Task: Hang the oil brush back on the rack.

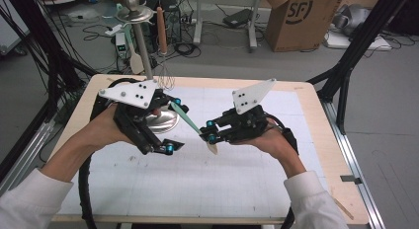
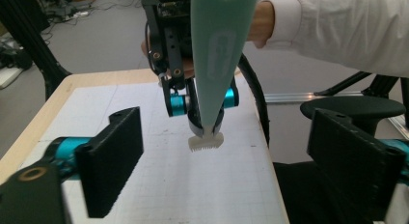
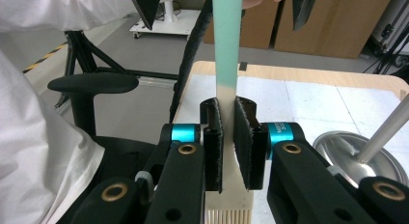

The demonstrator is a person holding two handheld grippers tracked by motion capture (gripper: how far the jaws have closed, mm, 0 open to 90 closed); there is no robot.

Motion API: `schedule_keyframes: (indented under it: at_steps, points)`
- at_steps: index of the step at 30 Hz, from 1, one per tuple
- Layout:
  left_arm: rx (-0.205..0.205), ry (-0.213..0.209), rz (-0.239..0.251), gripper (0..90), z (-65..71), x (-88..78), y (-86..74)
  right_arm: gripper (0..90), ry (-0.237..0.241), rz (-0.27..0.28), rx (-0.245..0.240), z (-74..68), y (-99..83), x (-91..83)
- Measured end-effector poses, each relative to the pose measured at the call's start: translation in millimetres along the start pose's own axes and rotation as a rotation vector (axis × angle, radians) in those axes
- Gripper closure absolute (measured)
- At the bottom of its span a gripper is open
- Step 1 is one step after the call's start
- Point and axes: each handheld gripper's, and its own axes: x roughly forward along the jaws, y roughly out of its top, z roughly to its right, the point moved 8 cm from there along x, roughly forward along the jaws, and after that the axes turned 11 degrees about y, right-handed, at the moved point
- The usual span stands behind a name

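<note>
Right now my right gripper (image 1: 213, 132) pinches the brush (image 1: 193, 125) at its head end, the green handle slanting toward my left gripper (image 1: 174, 124), whose spread jaws flank the handle tip without touching.

Two claws (image 1: 170, 125) (image 1: 211, 131), one brush (image 1: 190, 121), one metal stand (image 1: 141, 51), one table (image 1: 306, 98).

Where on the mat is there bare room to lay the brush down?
Free: the near half of the white mat, between the two forearms, and its far right corner. Crowded: far left, where the rack's steel base sits beside the left hand-held gripper.
</note>
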Motion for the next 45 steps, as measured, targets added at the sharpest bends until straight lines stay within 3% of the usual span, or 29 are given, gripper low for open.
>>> schedule_keyframes:
  at_steps: [2,5,17,30,45]
  points:
    - [0.005,-0.001,-0.004,20.1,-0.5,2.6,2.9,82.4,0.000,-0.001,0.002,0.3,-0.3,0.2]
    - [0.004,-0.008,0.015,36.5,-0.8,4.1,8.0,82.4,-0.003,0.001,0.006,0.5,-0.3,0.3]
    - [-0.028,0.018,0.006,56.6,-6.1,7.5,7.9,82.4,-0.015,0.038,0.002,1.5,2.7,-2.0]
    - [-0.041,0.037,0.015,68.1,-8.8,8.2,8.9,82.4,-0.031,0.081,-0.008,3.6,8.0,0.4]
    - [-0.048,0.051,0.004,78.2,-11.2,4.3,7.6,82.4,-0.030,0.081,-0.001,5.6,7.4,2.6]
